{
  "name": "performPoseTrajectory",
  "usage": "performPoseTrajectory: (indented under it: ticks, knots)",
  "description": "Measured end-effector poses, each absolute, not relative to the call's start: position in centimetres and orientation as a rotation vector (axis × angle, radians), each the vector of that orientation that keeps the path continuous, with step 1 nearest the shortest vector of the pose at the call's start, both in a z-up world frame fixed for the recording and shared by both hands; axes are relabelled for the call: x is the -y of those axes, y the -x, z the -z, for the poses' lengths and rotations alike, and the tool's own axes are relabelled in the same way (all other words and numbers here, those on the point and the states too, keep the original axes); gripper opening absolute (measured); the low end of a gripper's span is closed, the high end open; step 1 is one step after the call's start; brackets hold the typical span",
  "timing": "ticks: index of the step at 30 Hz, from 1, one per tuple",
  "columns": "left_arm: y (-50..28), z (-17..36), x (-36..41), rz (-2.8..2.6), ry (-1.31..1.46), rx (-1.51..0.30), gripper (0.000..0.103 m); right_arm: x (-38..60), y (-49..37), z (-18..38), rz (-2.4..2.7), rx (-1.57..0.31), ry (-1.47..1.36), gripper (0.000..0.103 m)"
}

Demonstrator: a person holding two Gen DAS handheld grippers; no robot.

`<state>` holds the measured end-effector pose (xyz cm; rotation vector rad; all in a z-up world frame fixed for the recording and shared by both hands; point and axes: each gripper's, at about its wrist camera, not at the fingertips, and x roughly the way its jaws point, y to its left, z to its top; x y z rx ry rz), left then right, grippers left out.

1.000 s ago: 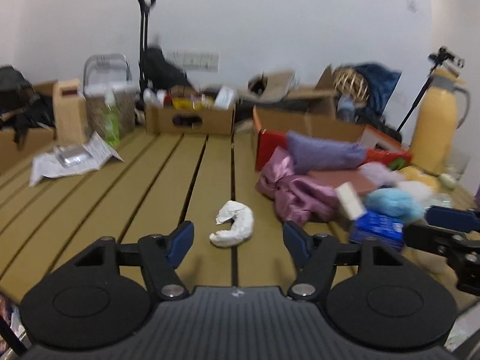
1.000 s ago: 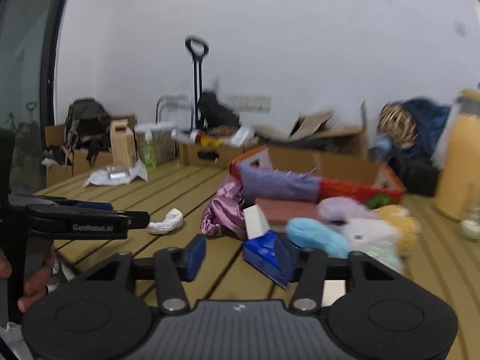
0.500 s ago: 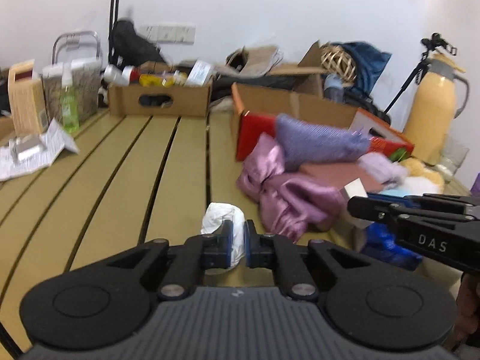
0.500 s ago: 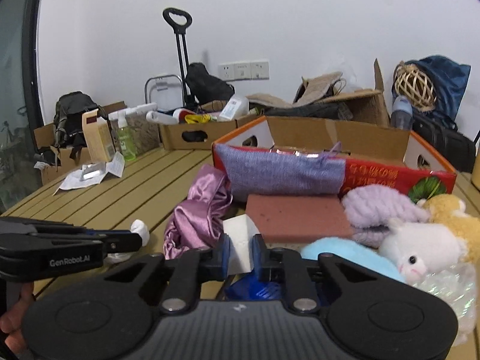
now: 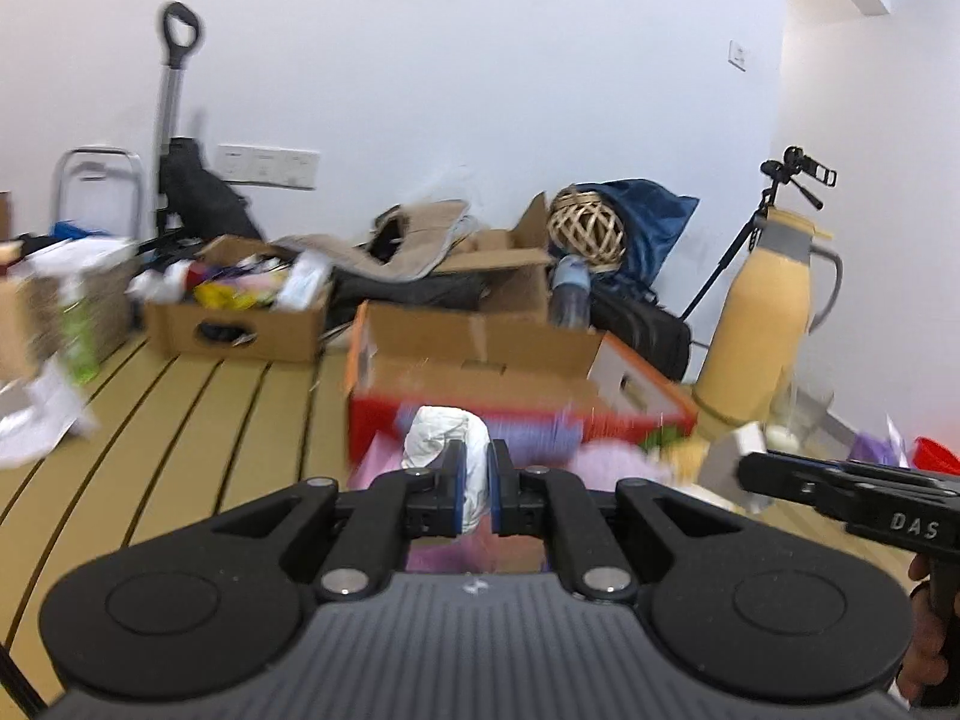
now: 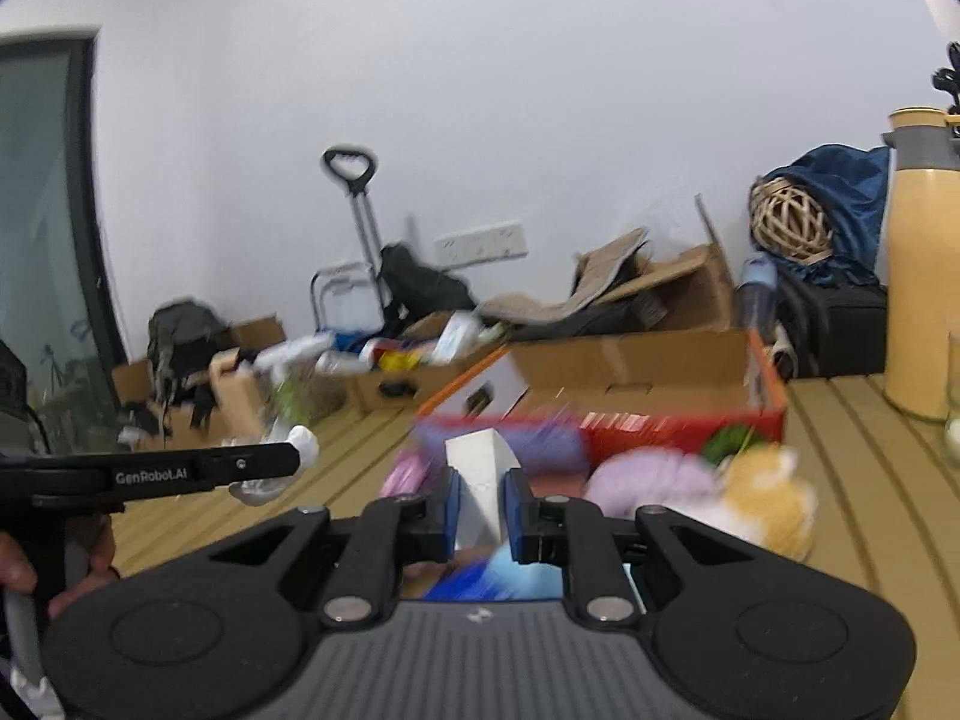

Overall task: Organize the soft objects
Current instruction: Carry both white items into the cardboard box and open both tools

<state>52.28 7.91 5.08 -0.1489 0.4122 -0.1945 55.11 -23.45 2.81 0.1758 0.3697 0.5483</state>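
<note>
Above table (image 5: 198, 420), 2 grippers, 1 item ea

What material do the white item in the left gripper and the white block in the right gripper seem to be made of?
The crumpled white bundle in the left gripper looks like soft cloth or a sock, matte: it wrinkles and bulges above the pads. The white block in the right gripper looks like foam or sponge, matte with flat faces and sharp edges; blur leaves this uncertain.
</note>
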Motion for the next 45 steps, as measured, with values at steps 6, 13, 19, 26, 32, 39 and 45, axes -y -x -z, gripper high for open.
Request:
performPoseTrajectory:
  ticks: [6, 13, 19, 26, 32, 39, 45]
  knots:
    - [-70.2, -7.1, -6.4, 0.162, 0.048, -0.533, 0.008, 24.8, -72.4, -5.1, -0.443, -0.520, -0.087, 0.016]
    - [-85.8, -2.4, -5.3, 0.041, -0.046, -0.706, 0.010, 19.3, -89.6, -0.3, -0.285, -0.740, 0.293, 0.019]
    - [-88.0, 0.1, -5.4, 0.068, -0.115, -0.752, 0.057, 17.2, -93.5, 3.2, -0.182, -0.810, 0.488, 0.051]
    - [-85.1, -3.6, -5.8, 0.086, -0.066, -0.712, 0.065, 19.6, -91.4, -1.1, -0.218, -0.780, 0.347, 0.052]
    - [-77.4, -12.1, -6.1, 0.093, -0.059, -0.594, 0.076, 22.0, -83.4, -9.2, -0.203, -0.685, 0.333, 0.063]
    - [-64.2, -17.4, -6.3, 0.093, -0.026, -0.461, 0.082, 24.6, -69.9, -15.4, -0.239, -0.545, 0.273, 0.075]
    - [-47.9, -14.4, -6.6, 0.057, -0.023, -0.249, 0.092, 25.6, -54.3, -13.3, -0.336, -0.384, 0.209, 0.087]
